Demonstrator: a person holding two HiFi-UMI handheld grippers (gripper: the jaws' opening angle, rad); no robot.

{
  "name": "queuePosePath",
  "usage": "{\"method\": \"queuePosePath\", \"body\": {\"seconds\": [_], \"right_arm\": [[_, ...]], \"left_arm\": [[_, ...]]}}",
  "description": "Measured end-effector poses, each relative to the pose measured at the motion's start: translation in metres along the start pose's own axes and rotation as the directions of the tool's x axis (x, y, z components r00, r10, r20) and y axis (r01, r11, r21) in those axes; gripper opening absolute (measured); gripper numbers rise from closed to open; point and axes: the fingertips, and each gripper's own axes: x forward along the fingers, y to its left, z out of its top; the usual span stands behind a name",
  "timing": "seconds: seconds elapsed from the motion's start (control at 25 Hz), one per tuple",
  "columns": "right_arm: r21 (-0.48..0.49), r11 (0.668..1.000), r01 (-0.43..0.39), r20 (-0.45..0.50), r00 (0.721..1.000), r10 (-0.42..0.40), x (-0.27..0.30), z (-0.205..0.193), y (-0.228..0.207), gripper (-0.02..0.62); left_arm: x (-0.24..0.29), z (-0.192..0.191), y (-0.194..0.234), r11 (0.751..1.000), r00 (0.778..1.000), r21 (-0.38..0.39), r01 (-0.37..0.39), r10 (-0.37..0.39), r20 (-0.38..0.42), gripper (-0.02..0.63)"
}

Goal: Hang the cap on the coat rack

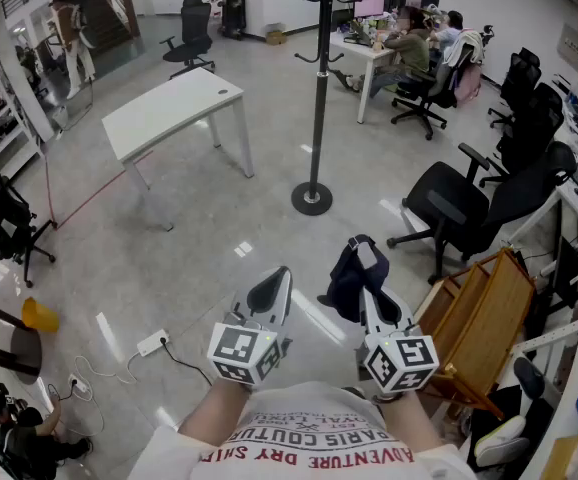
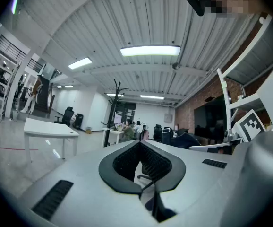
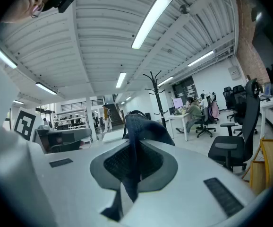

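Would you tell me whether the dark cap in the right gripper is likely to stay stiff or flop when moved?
Probably floppy: the cap bunches in soft folds at the right gripper, whose jaws pinch one thin fold. Likely light, since that small pinch holds it up.

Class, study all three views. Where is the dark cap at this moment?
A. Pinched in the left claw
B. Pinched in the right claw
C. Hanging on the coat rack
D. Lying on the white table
B: the right gripper view shows the dark cap pinched between the pads of the right claw. The left claw is shut on nothing, and the coat rack stands farther ahead.
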Motion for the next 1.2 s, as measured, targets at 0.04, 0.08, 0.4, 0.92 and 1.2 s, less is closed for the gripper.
{"method": "queuePosePath", "body": {"seconds": [0.04,0.08,0.4,0.92,1.2], "right_arm": [[0.000,1.000,-0.001,0.000,1.000,0.001,0.000,0.000,0.000,0.019],[0.000,1.000,-0.002,0.000,1.000,0.002,0.000,0.000,0.000,0.020],[-0.013,1.000,-0.001,0.005,1.000,0.001,0.001,0.002,0.002,0.020],[0.015,1.000,0.011,-0.014,1.000,-0.010,0.022,0.003,0.002,0.020],[0.045,0.998,-0.051,-0.054,0.997,0.053,0.063,-0.001,-0.011,0.020]], "left_arm": [[0.001,0.000,-0.001,1.000,1.000,0.000,0.001,-0.001,0.000,0.006],[0.001,0.000,-0.001,1.000,1.000,0.001,0.001,-0.001,0.001,0.006],[-0.002,0.005,0.005,1.000,0.999,-0.007,-0.020,0.020,0.040,0.006],[0.000,0.006,0.035,0.997,0.997,-0.044,-0.061,0.063,0.043,0.006],[0.033,-0.002,0.055,0.992,0.993,-0.057,-0.114,0.115,0.014,0.006]]}}
